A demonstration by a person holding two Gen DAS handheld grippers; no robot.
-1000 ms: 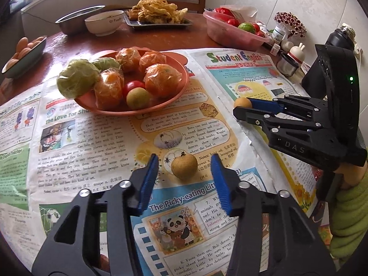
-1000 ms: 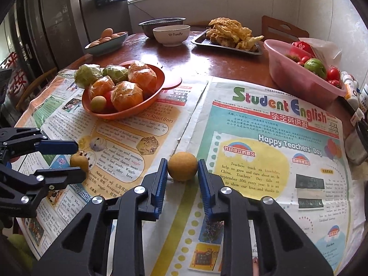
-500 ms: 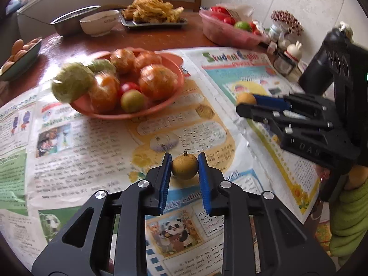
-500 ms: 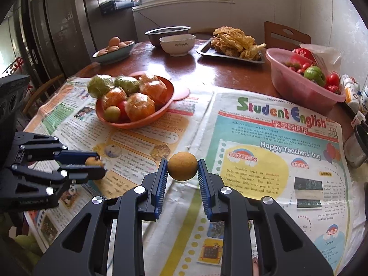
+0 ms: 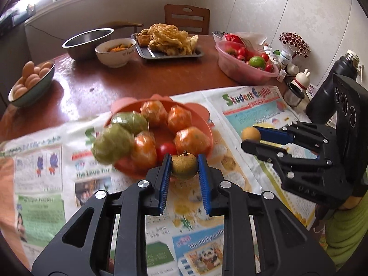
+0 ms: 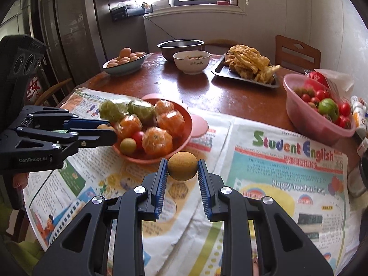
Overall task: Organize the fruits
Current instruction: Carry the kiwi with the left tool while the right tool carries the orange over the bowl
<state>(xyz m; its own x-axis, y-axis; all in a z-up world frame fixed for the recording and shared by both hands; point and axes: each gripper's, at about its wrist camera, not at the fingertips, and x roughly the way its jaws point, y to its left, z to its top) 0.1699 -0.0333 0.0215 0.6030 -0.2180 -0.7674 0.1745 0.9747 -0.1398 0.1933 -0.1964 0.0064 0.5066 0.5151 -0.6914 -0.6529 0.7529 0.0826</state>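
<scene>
My left gripper (image 5: 184, 164) is shut on a small brown longan (image 5: 184, 165) with a stem and holds it in the air just in front of the orange plate (image 5: 202, 124). The plate holds wrapped oranges (image 5: 192, 140), green wrapped fruits (image 5: 112, 143), a cherry tomato (image 5: 167, 149) and a small yellow-green fruit (image 6: 127, 146). My right gripper (image 6: 182, 166) is shut on a second round brown longan (image 6: 182, 165), raised above the newspaper to the right of the plate. Each gripper also shows in the other's view: the right one (image 5: 247, 138) and the left one (image 6: 108, 131).
A pink basin (image 5: 232, 69) of tomatoes and a lime stands back right. A tray of fried food (image 5: 170, 54), a white bowl (image 5: 115, 55), a steel bowl (image 5: 87, 41) and a bowl of eggs (image 5: 30, 80) stand at the back. Bottles and jars (image 5: 292, 69) crowd the right edge. Newspaper (image 6: 287, 172) covers the near table.
My left gripper closed on the longan, lifted it off the newspaper and moved toward the plate. My right gripper kept hold of its longan and rose with it toward the plate.
</scene>
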